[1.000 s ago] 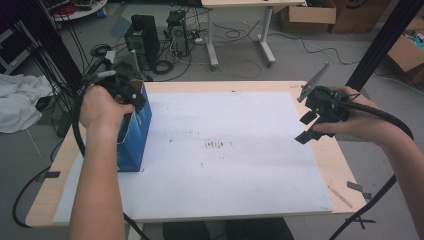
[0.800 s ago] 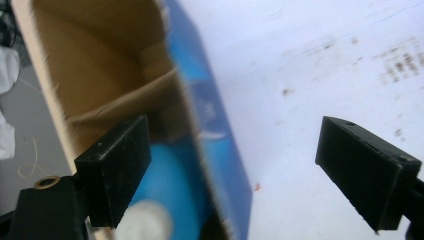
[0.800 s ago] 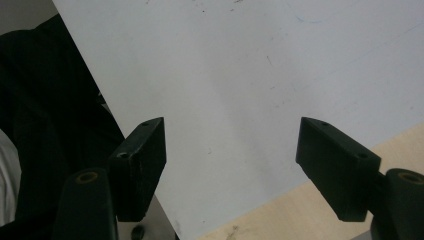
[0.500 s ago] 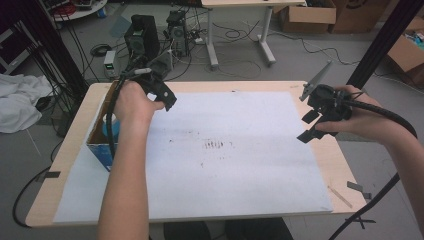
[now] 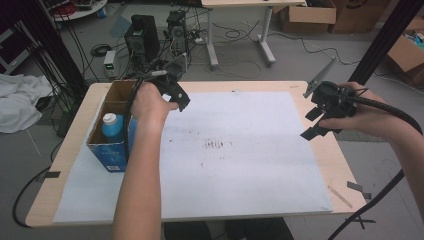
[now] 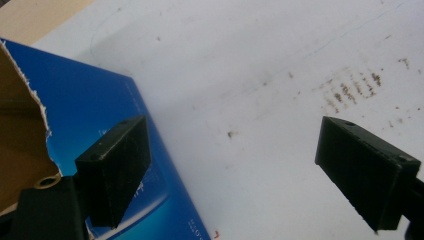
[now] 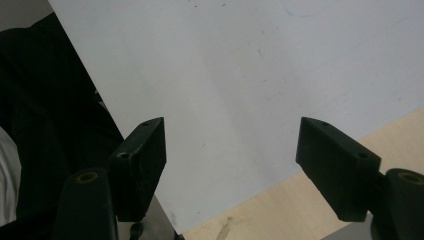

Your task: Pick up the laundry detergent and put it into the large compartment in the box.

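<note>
Blue box is sitting open-topped at the left edge of the desk, partly on the white sheet; a blue-capped bottle is standing inside the box; left gripper is hovering just right of the box, jaws spread wide, holding nothing, one jaw showing over the box's blue wall in the left gripper view; right gripper is hanging well apart from the box, over the sheet's far right edge, jaws gaping wide, nothing between them.
</note>
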Demonstrator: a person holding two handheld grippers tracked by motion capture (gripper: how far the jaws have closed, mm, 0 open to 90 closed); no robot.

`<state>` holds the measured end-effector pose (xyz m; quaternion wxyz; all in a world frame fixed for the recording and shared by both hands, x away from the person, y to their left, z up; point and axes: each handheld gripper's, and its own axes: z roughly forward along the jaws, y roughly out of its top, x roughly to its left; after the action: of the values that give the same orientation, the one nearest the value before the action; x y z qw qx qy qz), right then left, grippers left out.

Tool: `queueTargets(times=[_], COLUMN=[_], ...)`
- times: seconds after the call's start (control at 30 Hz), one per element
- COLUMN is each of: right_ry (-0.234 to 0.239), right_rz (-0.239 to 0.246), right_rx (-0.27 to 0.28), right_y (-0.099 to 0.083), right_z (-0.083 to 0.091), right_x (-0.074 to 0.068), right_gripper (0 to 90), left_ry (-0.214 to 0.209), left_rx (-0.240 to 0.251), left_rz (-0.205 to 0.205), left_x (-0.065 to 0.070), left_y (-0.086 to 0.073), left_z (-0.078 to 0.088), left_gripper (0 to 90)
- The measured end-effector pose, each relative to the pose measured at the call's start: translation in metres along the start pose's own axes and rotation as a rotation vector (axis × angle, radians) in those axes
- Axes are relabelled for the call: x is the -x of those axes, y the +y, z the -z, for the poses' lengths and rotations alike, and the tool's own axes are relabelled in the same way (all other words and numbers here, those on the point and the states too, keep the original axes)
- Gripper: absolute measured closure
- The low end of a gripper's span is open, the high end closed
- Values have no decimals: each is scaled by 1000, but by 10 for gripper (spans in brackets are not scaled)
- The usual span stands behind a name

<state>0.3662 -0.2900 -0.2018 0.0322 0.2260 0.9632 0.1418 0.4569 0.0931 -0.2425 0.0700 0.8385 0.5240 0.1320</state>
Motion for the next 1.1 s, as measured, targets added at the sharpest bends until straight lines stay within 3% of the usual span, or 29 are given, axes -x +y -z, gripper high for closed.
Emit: queueTargets(times=[1.1], right_ry=[5], right_rz=[-6], right_rx=[-1], right_y=[-2], right_z=[-4], right_x=[-2], right_gripper=[279], left_ry=[-5], left_rx=[-1], left_rz=[-10], left_x=[6], left_y=[-1], left_z=[-3], left_gripper=[154])
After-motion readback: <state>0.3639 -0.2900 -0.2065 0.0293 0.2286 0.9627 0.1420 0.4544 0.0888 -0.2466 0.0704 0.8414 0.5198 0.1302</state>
